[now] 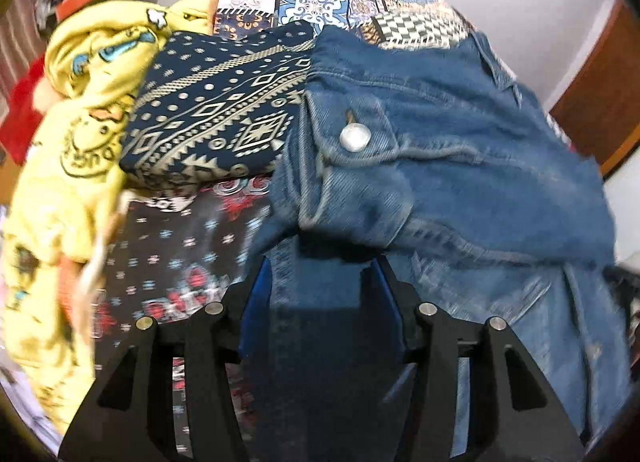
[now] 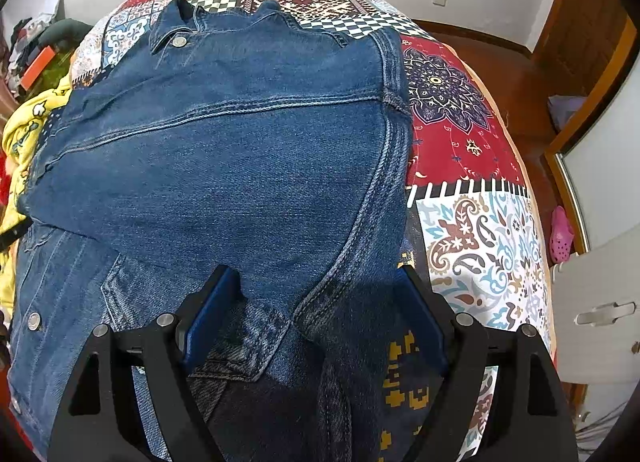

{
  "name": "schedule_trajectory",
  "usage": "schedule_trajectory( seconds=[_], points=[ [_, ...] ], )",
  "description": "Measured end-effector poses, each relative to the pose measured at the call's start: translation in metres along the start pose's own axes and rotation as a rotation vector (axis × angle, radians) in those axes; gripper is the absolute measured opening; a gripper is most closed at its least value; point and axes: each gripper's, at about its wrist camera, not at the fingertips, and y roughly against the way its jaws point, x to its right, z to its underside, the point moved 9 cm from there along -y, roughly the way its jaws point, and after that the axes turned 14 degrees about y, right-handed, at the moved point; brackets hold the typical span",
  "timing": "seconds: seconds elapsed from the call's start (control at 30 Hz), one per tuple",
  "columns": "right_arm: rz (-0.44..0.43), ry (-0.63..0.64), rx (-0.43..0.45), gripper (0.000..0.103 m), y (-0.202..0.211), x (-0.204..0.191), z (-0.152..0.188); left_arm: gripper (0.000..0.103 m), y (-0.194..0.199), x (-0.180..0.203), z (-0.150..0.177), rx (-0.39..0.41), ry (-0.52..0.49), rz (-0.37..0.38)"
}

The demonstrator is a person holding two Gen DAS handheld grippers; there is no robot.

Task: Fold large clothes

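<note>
Denim jacket (image 2: 224,150), one, partly folded

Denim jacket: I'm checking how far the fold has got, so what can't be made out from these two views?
- Denim jacket hem: right wrist view, hidden behind the right gripper.
- Its left part: left wrist view, motion-blurred, partly hidden behind the left gripper.
- Yellow garment: left wrist view, blurred and cut off at the edge.
</note>
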Motion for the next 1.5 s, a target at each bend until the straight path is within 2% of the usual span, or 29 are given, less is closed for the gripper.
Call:
schedule_trajectory(
  seconds=[0.1,0.2,0.23,0.33,0.43,0.53,0.7,0.93,1.2,1.27,1.33,1.37,1.4,1.43,1.47,1.5],
  points=[
    [0.005,0.000,-0.008,0.079,0.001,0.000,-0.001,0.051,0.011,0.000,-0.001,0.010,-0.062,-0.009],
    [0.005,-0.003,0.002,0.079,0.009,0.001,-0.006,0.053,0.029,0.005,-0.016,0.043,-0.103,0.005],
    [0.005,-0.004,0.015,0.079,0.013,0.002,-0.009,0.057,0.034,0.008,-0.026,0.056,-0.113,0.009],
    [0.000,-0.006,0.067,0.079,0.030,0.006,-0.023,0.063,0.048,0.013,-0.054,0.109,-0.138,0.014],
    [0.008,-0.006,0.131,0.079,0.048,0.014,-0.044,0.065,0.052,0.020,-0.087,0.137,-0.137,0.028],
    [0.003,-0.011,0.176,0.079,0.058,0.021,-0.063,0.067,0.051,0.028,-0.107,0.141,-0.131,0.050],
    [0.016,-0.047,0.193,0.079,0.048,0.036,-0.085,0.067,0.018,0.034,-0.136,0.097,-0.126,0.048],
    [-0.015,-0.112,0.140,0.079,0.006,0.058,-0.094,0.067,-0.053,0.033,-0.162,-0.009,-0.079,0.044],
    [-0.077,-0.201,0.111,0.077,-0.026,0.076,-0.100,0.067,-0.106,0.039,-0.174,-0.128,0.041,0.181],
    [-0.089,-0.218,0.110,0.065,-0.031,0.080,-0.102,0.060,-0.109,0.045,-0.175,-0.134,0.052,0.219],
    [-0.082,-0.220,0.116,0.054,-0.034,0.083,-0.105,0.038,-0.111,0.052,-0.177,-0.139,0.063,0.258],
    [-0.081,-0.221,0.121,0.047,-0.035,0.084,-0.107,0.033,-0.112,0.052,-0.178,-0.129,0.080,0.258],
    [-0.089,-0.225,0.121,0.034,-0.036,0.084,-0.109,0.028,-0.113,0.051,-0.178,-0.128,0.099,0.260],
    [-0.100,-0.231,0.117,0.027,-0.037,0.083,-0.110,0.017,-0.113,0.051,-0.179,-0.131,0.110,0.267],
    [-0.100,-0.240,0.110,0.025,-0.039,0.084,-0.111,0.013,-0.112,0.051,-0.179,-0.125,0.117,0.272],
    [-0.095,-0.242,0.110,0.018,-0.039,0.084,-0.112,0.010,-0.109,0.051,-0.179,-0.120,0.116,0.276]
  ],
)
